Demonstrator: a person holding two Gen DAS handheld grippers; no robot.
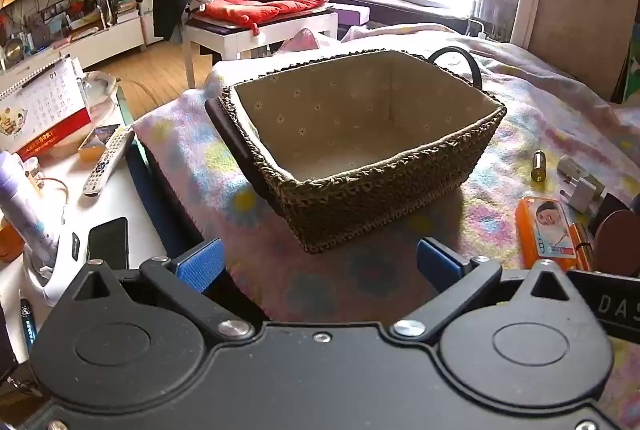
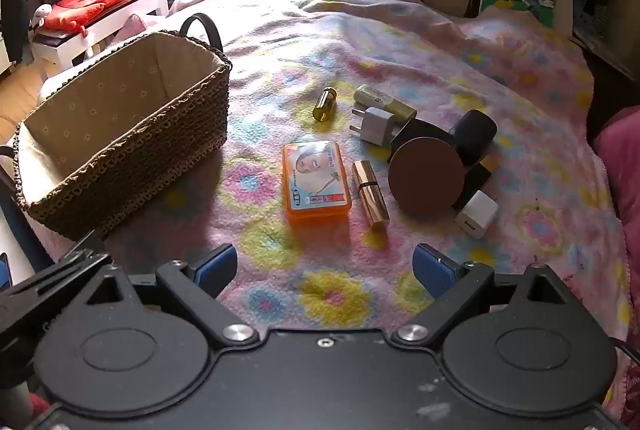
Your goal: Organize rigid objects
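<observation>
In the right wrist view the right gripper (image 2: 323, 268) hangs over the flowered blanket (image 2: 400, 41) with its blue fingers (image 2: 432, 270) spread wide and nothing between them. Just beyond, at 12 o'clock, lies one orange case (image 2: 316, 179) with a face printed on its lid. One gold lipstick tube (image 2: 370, 194) lies just beside it at 1 o'clock. Farther toward 2 o'clock one round brown compact (image 2: 426, 175) rests over a cluster: one small white USB charger cube (image 2: 477, 213) at its near side, one white plug adapter (image 2: 374, 125) at its far side, one black cylinder (image 2: 474, 135) behind it. One amber vial (image 2: 325, 103) lies apart at 12 o'clock, and one pale gold-ended tube (image 2: 382, 101) sits beyond the adapter.

One woven basket (image 2: 168, 133) with a cloth lining stands at 10 o'clock, empty, its two dark handles at opposite ends. Open blanket lies between the basket and the items, and more stretches beyond them toward the far edge of the bed.

In the left wrist view the left gripper (image 1: 318, 262) also has its fingers (image 1: 200, 266) spread apart, empty, with the basket at 12 o'clock. At 9 o'clock a white desk (image 1: 132, 205) beside the bed carries one remote control (image 1: 108, 159), one dark phone (image 1: 108, 242) and one desk calendar (image 1: 42, 105).
</observation>
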